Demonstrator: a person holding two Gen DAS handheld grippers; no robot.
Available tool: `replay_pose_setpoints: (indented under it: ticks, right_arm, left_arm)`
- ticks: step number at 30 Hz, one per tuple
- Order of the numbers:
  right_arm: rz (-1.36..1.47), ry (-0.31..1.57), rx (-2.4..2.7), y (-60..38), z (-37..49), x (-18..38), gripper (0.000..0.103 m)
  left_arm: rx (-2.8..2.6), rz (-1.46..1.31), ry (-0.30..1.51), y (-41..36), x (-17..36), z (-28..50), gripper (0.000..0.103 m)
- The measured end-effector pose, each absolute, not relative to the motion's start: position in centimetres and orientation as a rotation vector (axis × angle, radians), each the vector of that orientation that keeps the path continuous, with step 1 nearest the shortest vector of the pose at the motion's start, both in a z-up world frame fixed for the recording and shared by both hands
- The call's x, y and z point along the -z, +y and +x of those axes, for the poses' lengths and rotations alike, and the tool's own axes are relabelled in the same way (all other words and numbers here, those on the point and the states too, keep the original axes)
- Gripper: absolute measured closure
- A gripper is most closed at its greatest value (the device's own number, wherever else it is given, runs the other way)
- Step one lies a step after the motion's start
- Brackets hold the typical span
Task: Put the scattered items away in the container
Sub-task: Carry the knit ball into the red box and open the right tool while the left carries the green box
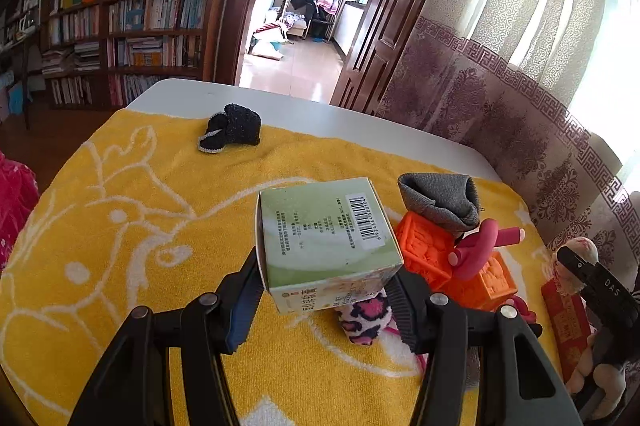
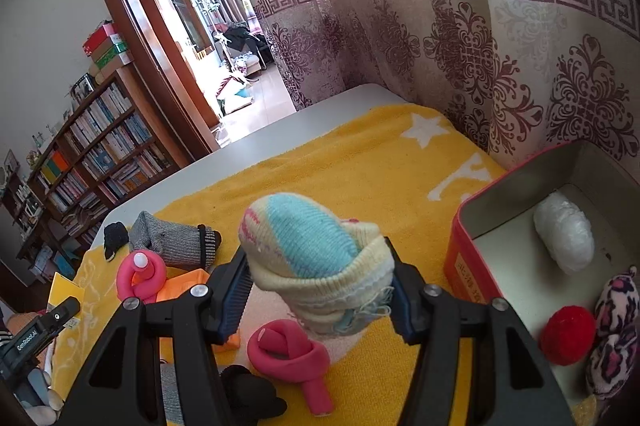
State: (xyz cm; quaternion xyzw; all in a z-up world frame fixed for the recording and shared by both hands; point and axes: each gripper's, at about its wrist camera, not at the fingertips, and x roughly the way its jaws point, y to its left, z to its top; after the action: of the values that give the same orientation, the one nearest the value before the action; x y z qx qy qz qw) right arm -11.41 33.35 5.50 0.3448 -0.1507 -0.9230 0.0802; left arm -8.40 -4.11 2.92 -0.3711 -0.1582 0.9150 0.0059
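Here the right gripper (image 2: 320, 290), its jaws clamped on the rolled striped sock (image 2: 316, 258), has the open red tin (image 2: 476, 266) just to its lower right of the frame, nearer than the left gripper (image 1: 324, 290), whose jaws clamp the green carton (image 1: 324, 238).

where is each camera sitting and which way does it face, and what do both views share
Left wrist: on the left gripper, facing along its fingers over the yellow towel toward bookshelves and a doorway; it holds a green cardboard box.
Right wrist: on the right gripper, facing the patterned curtain and red metal tin; it holds a striped knit sock.
Shared: towel, grey sock, orange block, doorway; each shows the other gripper.
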Motion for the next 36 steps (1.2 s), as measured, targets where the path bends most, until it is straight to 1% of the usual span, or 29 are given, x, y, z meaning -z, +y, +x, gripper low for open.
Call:
replay_pose_setpoints:
  ticks: [7,14,17,21,29,36]
  right_arm:
    - [0.924,-0.544,2.799,37.1,-7.5,-8.7,0.040]
    - [0.956,-0.640,2.886,44.1,-4.4,-9.2,0.040]
    - [0.962,-0.649,2.944,46.9,-3.8,-9.4,0.040]
    - [0.979,-0.713,2.987,50.2,-3.5,-8.9,0.040]
    - [1.097,-0.764,2.987,52.2,-4.2,-7.1,0.038]
    - [1.073,-0.775,2.985,52.3,-3.9,-7.2,0.037]
  left_arm:
    - [-2.822,-1.115,-0.387,-1.0,-4.6,-6.0,0.044]
    - [-2.745,-1.087,-0.306,3.6,-5.2,-5.6,0.044]
    - [-2.711,-1.091,-0.265,5.7,-5.2,-5.7,0.044]
    - [-2.669,-1.105,-0.230,8.3,-4.9,-5.8,0.044]
    - [-2.583,-1.096,-0.122,13.8,-5.2,-6.0,0.044]
    - [-2.528,-1.076,-0.057,17.9,-5.9,-6.7,0.044]
